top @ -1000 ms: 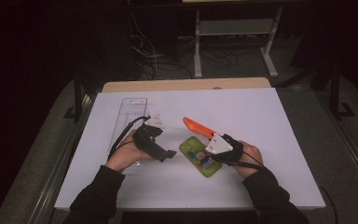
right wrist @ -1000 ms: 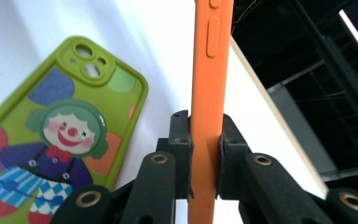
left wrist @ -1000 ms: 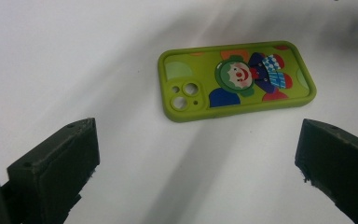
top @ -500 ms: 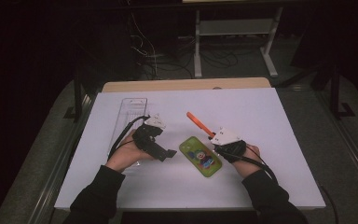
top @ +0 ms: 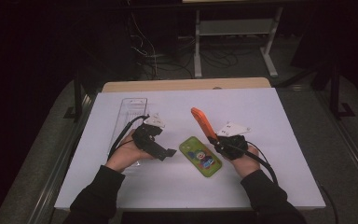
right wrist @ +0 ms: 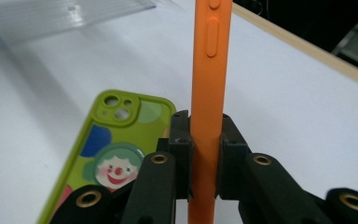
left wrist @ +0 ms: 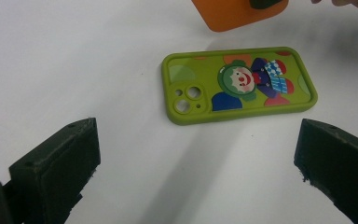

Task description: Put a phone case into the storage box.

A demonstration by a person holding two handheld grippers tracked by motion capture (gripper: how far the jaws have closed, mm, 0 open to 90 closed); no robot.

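Right gripper (top: 213,139) pinches orange case (top: 202,122), lifted at green case's (top: 201,156) twelve o'clock; left gripper (top: 167,152) spread, case unplaced.

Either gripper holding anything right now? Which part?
The right gripper is shut on the orange phone case, pinched across its thin side edge near one end. The left gripper is open, holding nothing.

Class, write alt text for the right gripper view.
The right gripper clamps an orange phone case edge-on, upright between its black jaws. A green clown phone case lies flat on the white table behind.
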